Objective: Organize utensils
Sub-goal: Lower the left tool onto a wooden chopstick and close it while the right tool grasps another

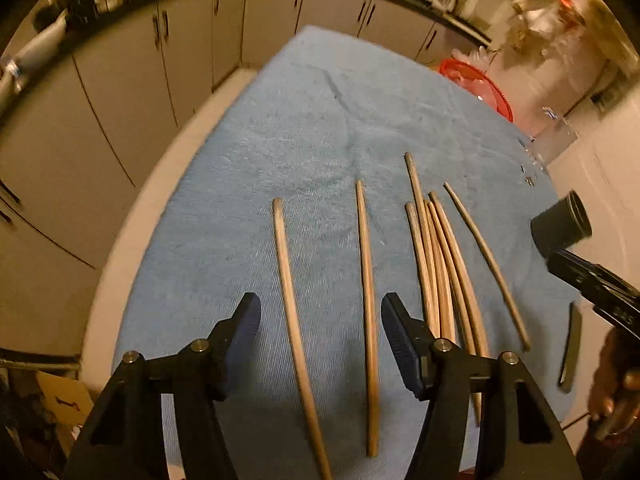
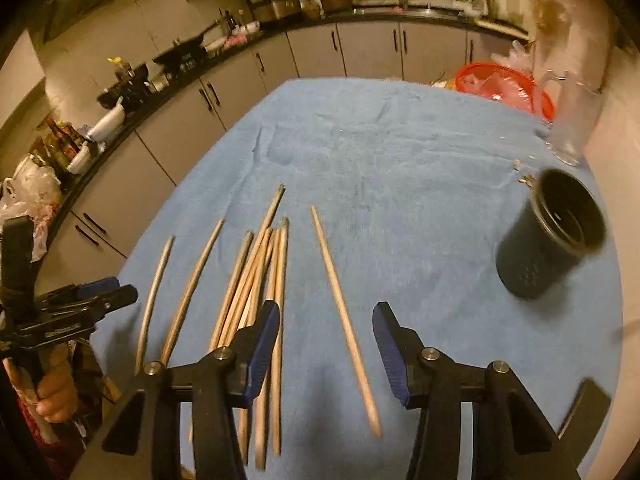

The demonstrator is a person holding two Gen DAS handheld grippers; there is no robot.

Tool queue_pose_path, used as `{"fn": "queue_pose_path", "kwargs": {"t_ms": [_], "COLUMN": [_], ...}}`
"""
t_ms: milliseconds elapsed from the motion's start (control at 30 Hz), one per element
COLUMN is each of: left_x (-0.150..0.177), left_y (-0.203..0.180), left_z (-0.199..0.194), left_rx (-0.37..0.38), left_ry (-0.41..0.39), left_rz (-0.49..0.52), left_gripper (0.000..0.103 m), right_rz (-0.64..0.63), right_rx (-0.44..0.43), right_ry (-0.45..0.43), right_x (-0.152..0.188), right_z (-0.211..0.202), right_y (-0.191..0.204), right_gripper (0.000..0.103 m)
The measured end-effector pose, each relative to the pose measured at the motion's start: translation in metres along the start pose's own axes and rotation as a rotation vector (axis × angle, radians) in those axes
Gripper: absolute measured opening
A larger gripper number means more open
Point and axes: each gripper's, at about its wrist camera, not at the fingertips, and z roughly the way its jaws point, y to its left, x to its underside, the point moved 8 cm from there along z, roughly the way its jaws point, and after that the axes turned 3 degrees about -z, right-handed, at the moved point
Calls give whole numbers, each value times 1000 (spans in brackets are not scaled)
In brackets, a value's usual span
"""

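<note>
Several wooden chopsticks lie on a blue towel (image 1: 312,120). In the left wrist view two single chopsticks (image 1: 290,300) (image 1: 368,300) lie between and ahead of my open, empty left gripper (image 1: 320,320), with a bundle of chopsticks (image 1: 440,272) to its right. In the right wrist view my open, empty right gripper (image 2: 326,328) hovers over one lone chopstick (image 2: 344,320), with the bundle (image 2: 256,280) at its left finger. A black cylindrical holder (image 2: 552,232) stands on the towel at the right; it also shows in the left wrist view (image 1: 560,224).
A red basket (image 2: 504,84) and a clear glass jug (image 2: 572,120) stand at the far right of the table. A dark flat object (image 1: 570,348) lies at the right edge. Kitchen cabinets (image 2: 320,52) and a cluttered counter run behind and to the left.
</note>
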Motion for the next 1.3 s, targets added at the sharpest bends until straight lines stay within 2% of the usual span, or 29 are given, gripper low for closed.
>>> {"fn": "queue_pose_path", "kwargs": {"t_ms": [67,100,233,333,400,600,633,667,700,733,800,833,867,1000,1100,1300], "left_x": [-11,-15,-25,-30,-32,-36,-35,-35,-35,-34,-35,-36,-37,-44,-45,-46], "left_y": [4,4,12,14,13,7,4,1,-5,-8,-15,-18,-22,-37,-48,-64], "left_z": [10,15,36,47,54,56,57,56,57,58,58,60,59,48,23,-43], "left_rx": [-31,-30,-52,-109,-109,-207,-216,-215,-208,-206,-216,-217,-213,-149,-114,-61], "left_ry": [30,45,108,112,131,114,114,116,126,129,120,113,109,81,34,-98], "left_rz": [-11,-15,-47,-33,-30,-5,-3,-1,2,4,20,22,24,30,38,70], "left_gripper": [48,47,46,46,41,25,21,11,8,8,7,7,7,7,7,7], "right_rz": [-11,-8,-14,-36,-46,-83,-89,-94,-107,-114,-141,-143,-139,-94,-70,-52], "right_rx": [-3,0,19,22,39,83,92,100,117,127,144,139,133,104,82,40], "right_ry": [50,84,137,163,173,227,234,241,258,273,263,261,260,214,149,-40], "right_x": [-10,-16,-30,-39,-43,-51,-52,-53,-51,-48,-49,-49,-50,-55,-60,-66], "right_z": [18,30,59,75,85,111,115,119,125,130,130,130,131,124,101,28], "right_y": [0,-1,0,5,5,7,7,7,7,7,10,10,11,8,4,9], "right_gripper": [42,39,39,39,39,37,35,33,31,22,18,10,7,6,6,6]}}
